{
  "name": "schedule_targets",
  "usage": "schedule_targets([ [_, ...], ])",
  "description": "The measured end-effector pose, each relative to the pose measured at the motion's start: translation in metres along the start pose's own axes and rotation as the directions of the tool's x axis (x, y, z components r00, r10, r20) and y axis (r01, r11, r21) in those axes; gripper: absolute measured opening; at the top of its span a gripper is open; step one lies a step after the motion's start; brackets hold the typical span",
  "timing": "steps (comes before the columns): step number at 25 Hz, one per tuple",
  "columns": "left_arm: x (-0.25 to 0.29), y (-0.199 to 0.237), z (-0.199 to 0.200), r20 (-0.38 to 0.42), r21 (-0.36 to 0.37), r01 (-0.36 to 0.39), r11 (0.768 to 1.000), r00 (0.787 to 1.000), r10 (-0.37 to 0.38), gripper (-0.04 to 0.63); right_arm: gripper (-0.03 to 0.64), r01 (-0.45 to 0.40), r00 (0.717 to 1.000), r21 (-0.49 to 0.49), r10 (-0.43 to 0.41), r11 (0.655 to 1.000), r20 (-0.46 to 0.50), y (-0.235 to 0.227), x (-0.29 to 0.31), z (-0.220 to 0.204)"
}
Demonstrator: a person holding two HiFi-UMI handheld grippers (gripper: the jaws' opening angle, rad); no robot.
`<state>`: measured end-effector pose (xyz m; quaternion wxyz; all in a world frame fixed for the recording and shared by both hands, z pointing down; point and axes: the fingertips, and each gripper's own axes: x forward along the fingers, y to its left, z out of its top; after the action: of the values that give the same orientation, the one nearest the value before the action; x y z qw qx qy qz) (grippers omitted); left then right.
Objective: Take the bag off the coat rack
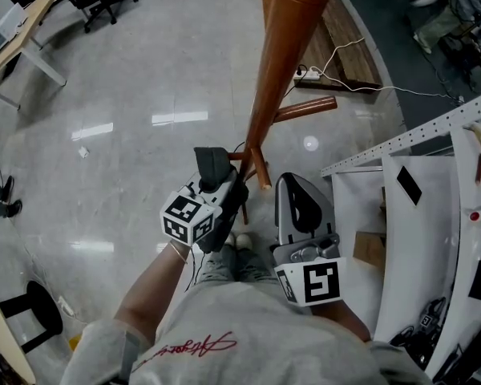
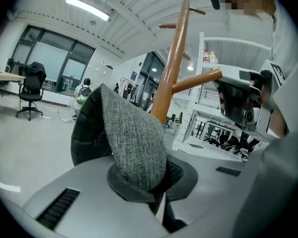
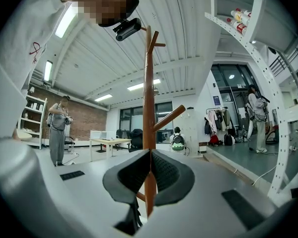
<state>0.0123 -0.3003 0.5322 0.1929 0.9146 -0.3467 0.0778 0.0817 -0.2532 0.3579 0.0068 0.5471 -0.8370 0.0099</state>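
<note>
Left gripper view shows the left gripper (image 2: 150,183) with fingers clenched on the grey fabric bag (image 2: 133,138) at frame centre, before the wooden coat rack (image 2: 175,63), apparently not yet carried clear, the right gripper (image 3: 149,175) closed empty

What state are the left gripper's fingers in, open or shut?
Shut on the bag: in the left gripper view, the left gripper has its fingers pressed together around the grey fabric.
</note>
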Motion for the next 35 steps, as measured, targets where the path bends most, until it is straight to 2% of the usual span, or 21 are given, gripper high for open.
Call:
schedule_targets([
  [5, -0.017, -0.007, 0.019, 0.029, -0.032, -0.011, 0.999, 0.999, 0.012, 0.015, 0.02, -0.015, 1.0, 0.007, 0.015, 1.0, 0.008, 0.006, 0.001, 0.002],
  [14, -0.059, -0.017, 0.073, 0.124, 0.015, -0.078, 0.997, 0.989, 0.076, 0.015, 0.02, -0.064, 0.996, 0.006, 0.063, 0.998, 0.057, 0.024, 0.006, 0.015],
  [20, -0.089, -0.023, 0.108, 0.189, 0.048, -0.128, 0.991, 0.975, 0.117, 0.015, 0.02, -0.108, 0.99, 0.003, 0.107, 0.994, 0.09, 0.04, 0.008, 0.026],
  [29, -0.132, -0.055, 0.164, 0.281, 0.111, -0.18, 0.977, 0.949, 0.143, 0.015, 0.02, -0.179, 0.972, -0.012, 0.179, 0.984, 0.15, 0.064, 0.011, 0.052],
  [35, -0.152, -0.077, 0.193, 0.341, 0.221, -0.213, 0.952, 0.931, 0.13, 0.015, 0.02, -0.213, 0.956, -0.042, 0.217, 0.976, 0.195, 0.078, 0.014, 0.072],
])
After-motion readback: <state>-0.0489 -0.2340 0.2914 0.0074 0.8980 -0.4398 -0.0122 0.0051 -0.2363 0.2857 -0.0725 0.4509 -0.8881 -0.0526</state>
